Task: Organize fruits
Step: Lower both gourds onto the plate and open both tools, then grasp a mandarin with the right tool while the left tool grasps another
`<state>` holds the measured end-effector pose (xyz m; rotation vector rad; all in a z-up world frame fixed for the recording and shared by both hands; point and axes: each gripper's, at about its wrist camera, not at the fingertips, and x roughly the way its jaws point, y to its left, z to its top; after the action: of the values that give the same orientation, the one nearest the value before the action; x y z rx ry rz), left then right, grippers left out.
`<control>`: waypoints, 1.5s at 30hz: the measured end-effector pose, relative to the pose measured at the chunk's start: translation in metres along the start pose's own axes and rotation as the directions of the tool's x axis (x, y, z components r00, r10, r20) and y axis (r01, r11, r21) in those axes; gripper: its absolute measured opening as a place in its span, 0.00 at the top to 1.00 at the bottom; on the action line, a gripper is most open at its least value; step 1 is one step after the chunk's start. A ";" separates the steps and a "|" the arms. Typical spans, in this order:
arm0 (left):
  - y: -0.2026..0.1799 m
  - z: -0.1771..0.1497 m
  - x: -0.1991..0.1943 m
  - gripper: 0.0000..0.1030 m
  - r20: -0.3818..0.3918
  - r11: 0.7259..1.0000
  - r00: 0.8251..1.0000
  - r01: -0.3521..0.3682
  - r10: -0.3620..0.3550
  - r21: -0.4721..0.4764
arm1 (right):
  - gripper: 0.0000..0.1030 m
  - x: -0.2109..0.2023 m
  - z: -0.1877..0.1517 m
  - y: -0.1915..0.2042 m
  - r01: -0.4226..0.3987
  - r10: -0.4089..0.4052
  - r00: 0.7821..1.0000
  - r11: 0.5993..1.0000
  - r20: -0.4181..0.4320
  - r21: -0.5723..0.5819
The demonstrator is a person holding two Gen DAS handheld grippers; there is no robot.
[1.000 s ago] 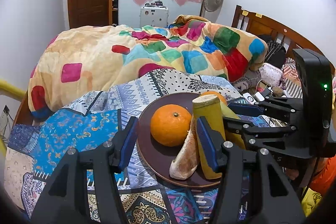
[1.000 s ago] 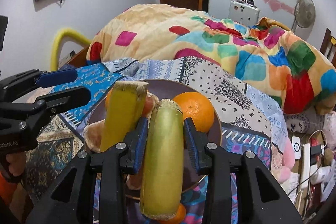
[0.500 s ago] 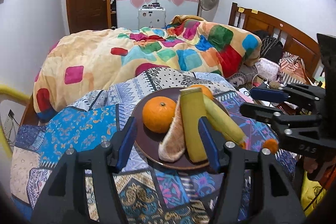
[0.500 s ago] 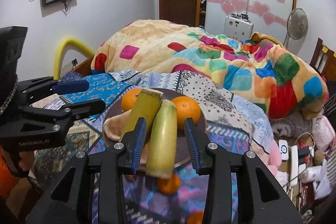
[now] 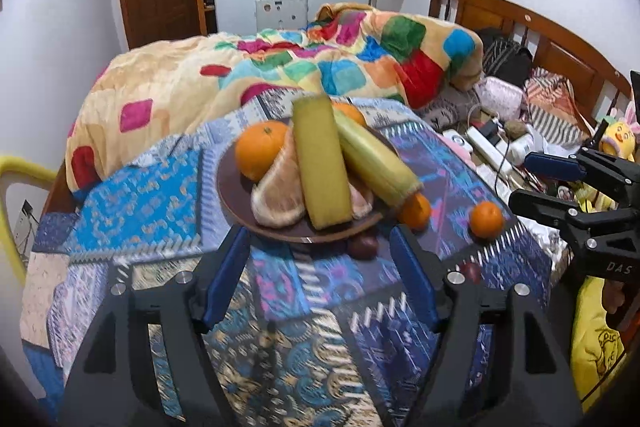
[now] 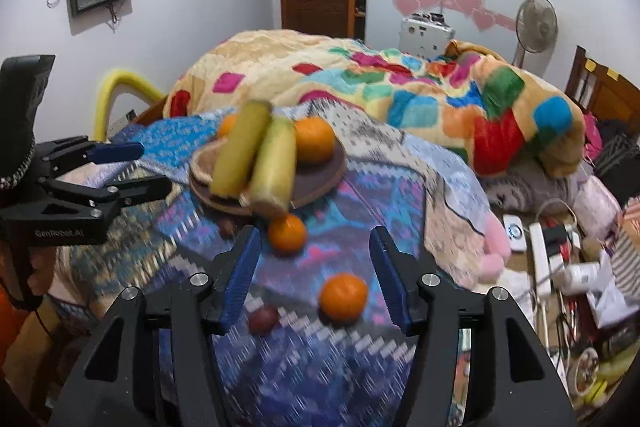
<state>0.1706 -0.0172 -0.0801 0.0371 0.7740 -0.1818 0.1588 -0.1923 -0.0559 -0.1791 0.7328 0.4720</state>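
Patterned bedspread fills the ground ahead of both my grippers; the multicoloured quilt is heaped beyond it.

Brown plate sits on the bedspread, straight ahead of my left gripper and ahead and slightly left of my right gripper. On the plate: two long yellow-green pieces lying side by side, tilted up toward the far rim, the right one overhanging the near rim; a pale pomelo wedge against their left; an orange behind that; a second orange on the far right of the plate.

Loose on the bedspread: one small orange just off the plate's near edge, ahead of my right gripper between its fingers' lines; another small orange closer in, near the right finger; a small dark red fruit beside the left finger, type unclear through motion blur.

Left gripper: fingers spread wide, nothing between them. Right gripper: likewise spread, holding nothing.
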 end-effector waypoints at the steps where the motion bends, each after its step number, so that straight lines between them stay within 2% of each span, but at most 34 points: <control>1: -0.002 -0.003 0.003 0.30 -0.009 1.000 1.000 0.006 -0.006 -0.002 | 0.48 0.002 -0.004 -0.002 0.005 -0.005 1.000 1.000 -0.008 0.000; 5: -0.014 -0.011 0.017 0.30 -0.051 0.999 0.998 0.038 -0.038 -0.011 | 0.48 0.015 -0.019 -0.010 0.018 -0.018 0.999 1.000 -0.046 0.006; 8: -0.022 -0.014 0.023 0.30 -0.055 0.999 0.998 0.032 -0.032 0.006 | 0.48 0.020 -0.022 -0.012 0.011 -0.011 0.999 1.000 -0.052 0.011; 14: -0.017 -0.016 0.028 0.30 -0.044 1.000 0.999 0.010 -0.009 0.008 | 0.48 0.041 -0.002 -0.003 -0.024 0.024 0.998 1.000 -0.049 -0.001; 18: -0.002 -0.017 0.031 0.30 -0.046 1.000 0.999 0.005 -0.006 -0.014 | 0.48 0.067 0.013 0.010 -0.016 0.014 0.997 0.999 -0.070 -0.035; 24: 0.006 -0.019 0.035 0.30 -0.041 1.000 0.999 0.005 -0.005 -0.013 | 0.48 0.081 0.022 0.014 -0.034 0.031 0.996 0.999 -0.083 -0.028; 31: -0.007 -0.016 0.042 0.32 -0.046 0.999 0.998 0.047 -0.047 -0.013 | 0.48 0.064 0.014 0.006 -0.028 0.027 0.998 0.999 -0.063 -0.019; 36: -0.028 -0.009 0.047 0.49 -0.055 0.996 0.994 0.093 -0.092 0.005 | 0.48 0.034 -0.003 -0.010 0.009 -0.009 0.999 1.000 -0.036 -0.017; 41: -0.047 -0.002 0.056 0.54 -0.073 0.992 0.990 0.124 -0.123 0.011 | 0.48 0.020 -0.021 -0.025 0.022 -0.022 0.998 1.000 -0.050 0.006; 45: -0.057 -0.001 0.063 0.54 -0.093 0.992 0.988 0.124 -0.123 0.012 | 0.48 0.029 -0.031 -0.030 0.001 0.001 0.997 1.000 -0.074 0.027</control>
<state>0.2035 -0.0825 -0.1229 0.0141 0.8670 -0.3061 0.1736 -0.2186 -0.0983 -0.1724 0.8117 0.4573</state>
